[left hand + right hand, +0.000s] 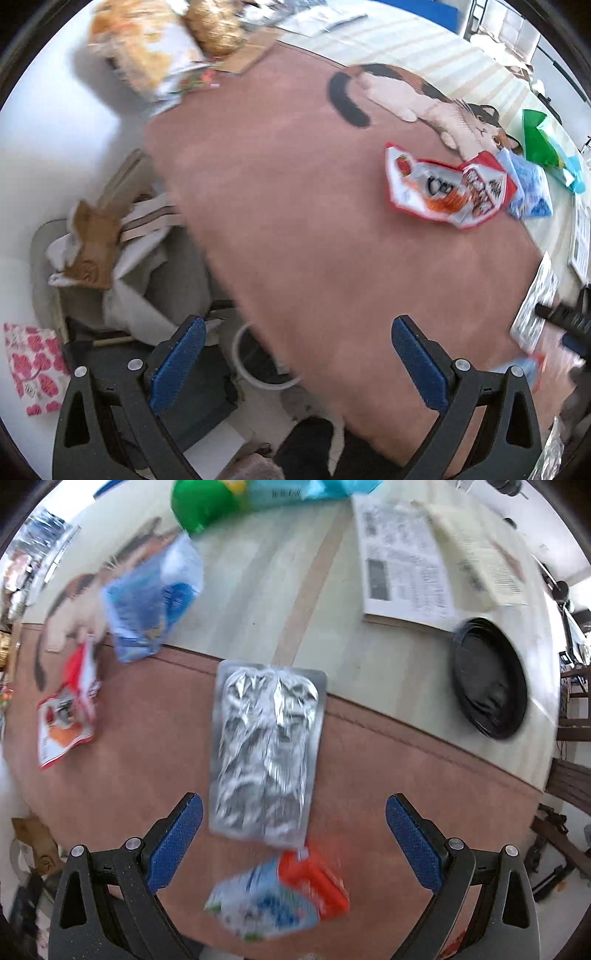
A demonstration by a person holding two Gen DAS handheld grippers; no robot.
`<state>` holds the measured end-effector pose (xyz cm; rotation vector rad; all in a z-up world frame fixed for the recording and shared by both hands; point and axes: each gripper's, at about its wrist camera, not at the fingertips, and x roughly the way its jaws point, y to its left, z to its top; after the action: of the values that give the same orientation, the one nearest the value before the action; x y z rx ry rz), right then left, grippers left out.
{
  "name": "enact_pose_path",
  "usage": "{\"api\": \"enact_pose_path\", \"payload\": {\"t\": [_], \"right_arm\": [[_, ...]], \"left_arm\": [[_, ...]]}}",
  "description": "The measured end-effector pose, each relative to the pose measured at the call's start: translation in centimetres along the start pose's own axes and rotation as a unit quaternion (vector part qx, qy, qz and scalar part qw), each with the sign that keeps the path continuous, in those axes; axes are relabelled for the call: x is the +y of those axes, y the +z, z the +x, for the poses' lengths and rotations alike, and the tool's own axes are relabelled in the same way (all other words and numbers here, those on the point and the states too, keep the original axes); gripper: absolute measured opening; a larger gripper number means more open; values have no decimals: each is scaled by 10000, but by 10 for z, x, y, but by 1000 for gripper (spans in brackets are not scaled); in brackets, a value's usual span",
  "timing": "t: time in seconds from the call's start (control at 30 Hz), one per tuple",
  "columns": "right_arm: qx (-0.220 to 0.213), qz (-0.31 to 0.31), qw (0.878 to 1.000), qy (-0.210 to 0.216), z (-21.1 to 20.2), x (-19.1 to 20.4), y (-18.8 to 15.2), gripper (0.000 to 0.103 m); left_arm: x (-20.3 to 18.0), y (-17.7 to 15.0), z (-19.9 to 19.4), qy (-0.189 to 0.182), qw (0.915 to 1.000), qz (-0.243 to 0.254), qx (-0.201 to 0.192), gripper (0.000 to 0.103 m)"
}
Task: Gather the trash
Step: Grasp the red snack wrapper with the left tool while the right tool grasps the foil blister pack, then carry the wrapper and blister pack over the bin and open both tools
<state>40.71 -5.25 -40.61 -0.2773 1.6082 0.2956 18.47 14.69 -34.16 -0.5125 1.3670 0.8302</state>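
The right gripper [293, 834] is hanging wide open and empty over the worktop [388, 646], its jaws straddling the near end of a silver foil packet [266, 753], probably lined up that way for a lengthwise pinch. Nearer still, between the jaws and blurred, a white, blue and orange wrapper [280, 897] is lying loose on the pink mat [147, 775].

The left gripper [299, 354] is also spread wide with nothing in it, hovering at the worktop's edge above a white-rimmed bin [258, 369] on the floor, which I judge to be where the trash is going.

Farther off, three more wrappers are sitting scattered near the printed cat: one red and white [66, 709], one blue [151, 602], one green and blue [236, 498]. That is making five pieces of trash in all.

Beyond them, one black plate [489, 679] and two printed sheets [402, 557] are resting apart, likely not litter.
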Motion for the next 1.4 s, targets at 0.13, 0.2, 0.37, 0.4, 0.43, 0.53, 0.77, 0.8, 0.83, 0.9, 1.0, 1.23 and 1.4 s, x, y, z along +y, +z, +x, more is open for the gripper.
{"api": "enact_pose_path", "payload": {"t": [0.13,0.2,0.37,0.4,0.43,0.53,0.77,0.8,0.83,0.9,1.0,1.23,1.4], "right_arm": [[110,-137,9998,-28,12,5,9,89],[-27,-302,9993,-219,11,10,7,85],[-563,-652,9959,-276,-3,17,2,51],[-522,-659,9961,-249,-2,15,3,51],[-507,-653,9963,-217,-2,13,3,49],[-648,-708,9952,-180,-12,8,12,30],[-622,-761,9949,246,-22,-8,19,16],[-614,-725,9950,314,-23,-10,21,14],[-618,-706,9949,371,-24,-10,22,13],[-618,-709,9947,414,-31,-8,37,12],[-632,-732,9942,478,-33,-15,35,11],[-633,-708,9928,729,-40,2,41,7],[-726,-728,9914,805,-48,7,39,7]], "left_arm": [[-20,35,21,-260,9995,-18,174,102],[-28,50,30,-380,9990,-9,216,102],[-43,81,45,-569,9980,43,283,102],[-44,84,47,-610,9977,27,296,102],[-45,87,48,-649,9974,15,307,102],[-48,94,54,-771,9964,-11,353,102],[-62,103,72,-1170,9914,-24,590,78],[-65,103,74,-1249,9902,-17,631,75],[-63,105,77,-1329,9892,-31,624,71],[-64,108,77,-1470,9872,-63,616,60],[-69,107,69,-1400,9890,-16,487,43],[-73,101,39,-1298,9912,129,207,16],[-74,96,4,-1294,9913,183,-133,2]]}}
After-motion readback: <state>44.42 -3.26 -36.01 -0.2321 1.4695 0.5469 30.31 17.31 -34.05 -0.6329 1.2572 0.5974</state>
